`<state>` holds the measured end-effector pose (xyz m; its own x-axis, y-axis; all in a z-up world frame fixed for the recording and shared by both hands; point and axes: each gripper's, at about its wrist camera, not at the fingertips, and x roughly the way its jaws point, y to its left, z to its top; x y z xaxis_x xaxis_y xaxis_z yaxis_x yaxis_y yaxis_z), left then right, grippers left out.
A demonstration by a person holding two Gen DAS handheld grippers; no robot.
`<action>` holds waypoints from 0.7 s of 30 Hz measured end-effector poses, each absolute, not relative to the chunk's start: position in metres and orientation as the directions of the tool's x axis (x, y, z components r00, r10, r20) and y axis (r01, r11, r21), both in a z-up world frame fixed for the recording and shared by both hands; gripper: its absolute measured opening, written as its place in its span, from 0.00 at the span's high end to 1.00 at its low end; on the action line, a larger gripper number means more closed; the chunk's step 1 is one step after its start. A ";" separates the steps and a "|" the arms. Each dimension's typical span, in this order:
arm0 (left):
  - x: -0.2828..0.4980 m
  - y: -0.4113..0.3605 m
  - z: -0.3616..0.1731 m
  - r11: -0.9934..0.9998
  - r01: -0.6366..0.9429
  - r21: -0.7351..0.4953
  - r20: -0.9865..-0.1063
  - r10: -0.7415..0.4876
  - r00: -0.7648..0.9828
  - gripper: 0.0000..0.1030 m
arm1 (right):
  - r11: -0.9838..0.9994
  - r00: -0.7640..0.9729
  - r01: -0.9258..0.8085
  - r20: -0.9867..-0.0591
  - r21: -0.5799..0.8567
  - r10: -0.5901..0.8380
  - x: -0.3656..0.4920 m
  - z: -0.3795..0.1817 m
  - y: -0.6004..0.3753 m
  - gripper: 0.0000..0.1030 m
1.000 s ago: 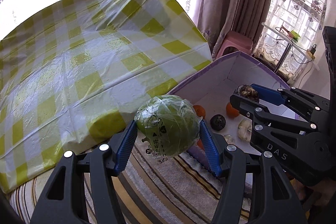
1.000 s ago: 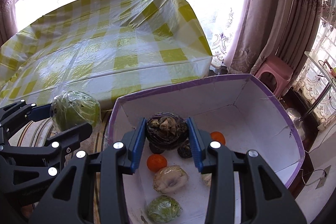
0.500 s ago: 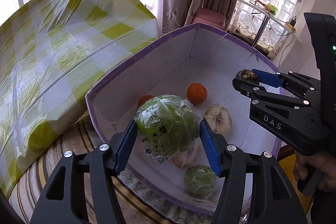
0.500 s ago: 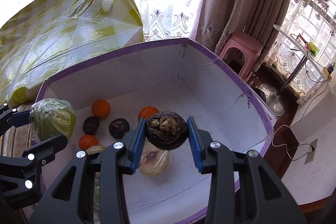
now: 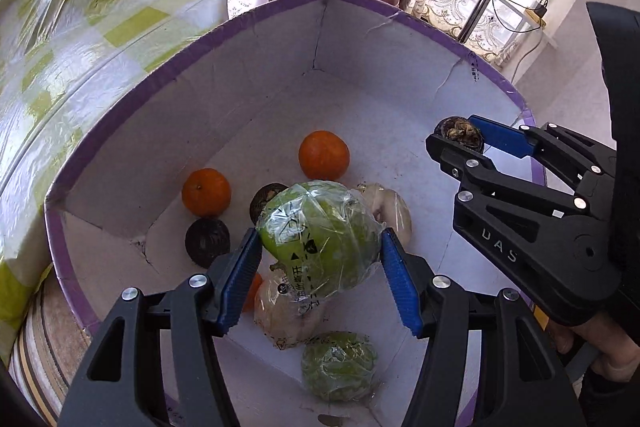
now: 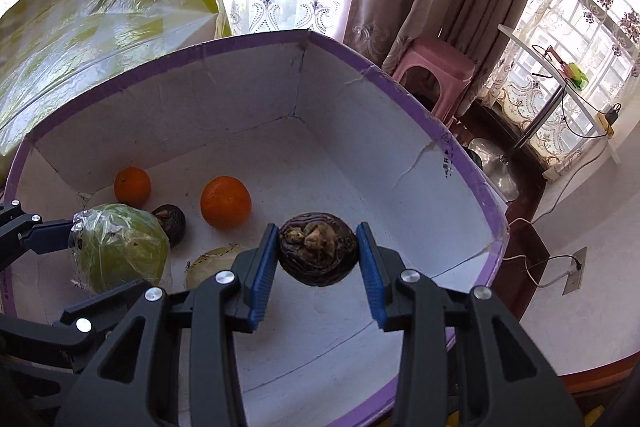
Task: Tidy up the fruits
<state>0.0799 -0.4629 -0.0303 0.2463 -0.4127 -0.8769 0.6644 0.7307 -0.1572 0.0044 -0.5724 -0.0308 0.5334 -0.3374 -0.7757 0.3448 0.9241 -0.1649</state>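
My left gripper [image 5: 320, 259] is shut on a green fruit wrapped in clear plastic [image 5: 320, 239] and holds it over the inside of a white box with a purple rim [image 5: 168, 67]. My right gripper [image 6: 318, 255] is shut on a dark purple-brown fruit [image 6: 318, 253], also above the box [image 6: 360, 65]. The wrapped green fruit [image 6: 120, 251] and the left gripper show at the left of the right wrist view. The right gripper with the dark fruit [image 5: 459, 133] shows at the right of the left wrist view.
On the box floor lie two oranges [image 5: 324, 155] [image 5: 206, 192], dark fruits [image 5: 207, 242], pale wrapped fruits [image 5: 390, 211] and another wrapped green one [image 5: 340, 365]. A yellow-checked plastic-covered table [image 5: 80, 39] stands left. A pink stool [image 6: 434, 67], curtains and a small side table [image 6: 560, 75] stand behind.
Both grippers moved from beside the table to over the box and tipped downward, each still holding its fruit. The box interior now fills both views.
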 end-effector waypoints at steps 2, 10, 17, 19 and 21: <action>0.083 -0.465 -0.032 0.732 0.658 -0.174 -0.877 -0.419 0.234 0.43 | 0.921 0.528 0.355 -0.777 -0.164 -0.342 0.006 -0.033 -0.575 0.61; 0.084 -0.453 -0.033 0.745 0.630 -0.219 -0.869 -0.443 0.222 0.34 | 0.915 0.531 0.365 -0.768 -0.174 -0.358 0.005 -0.033 -0.575 0.49; 0.074 -0.441 -0.024 0.747 0.623 -0.230 -0.850 -0.466 0.244 0.17 | 0.906 0.550 0.383 -0.743 -0.181 -0.381 -0.001 -0.022 -0.573 0.25; 0.064 -0.435 -0.016 0.742 0.633 -0.223 -0.836 -0.479 0.267 0.15 | 0.902 0.564 0.392 -0.729 -0.178 -0.389 -0.008 -0.015 -0.571 0.23; 0.055 -0.422 -0.007 0.768 0.604 -0.214 -0.822 -0.475 0.313 0.14 | 0.904 0.576 0.388 -0.718 -0.180 -0.390 -0.015 -0.008 -0.567 0.20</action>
<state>0.0550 -0.4222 -0.0068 0.3132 -0.4751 -0.8223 0.6040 0.7678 -0.2136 -0.0149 -0.5672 -0.0080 0.5760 -0.3900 -0.7184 0.3875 0.9041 -0.1801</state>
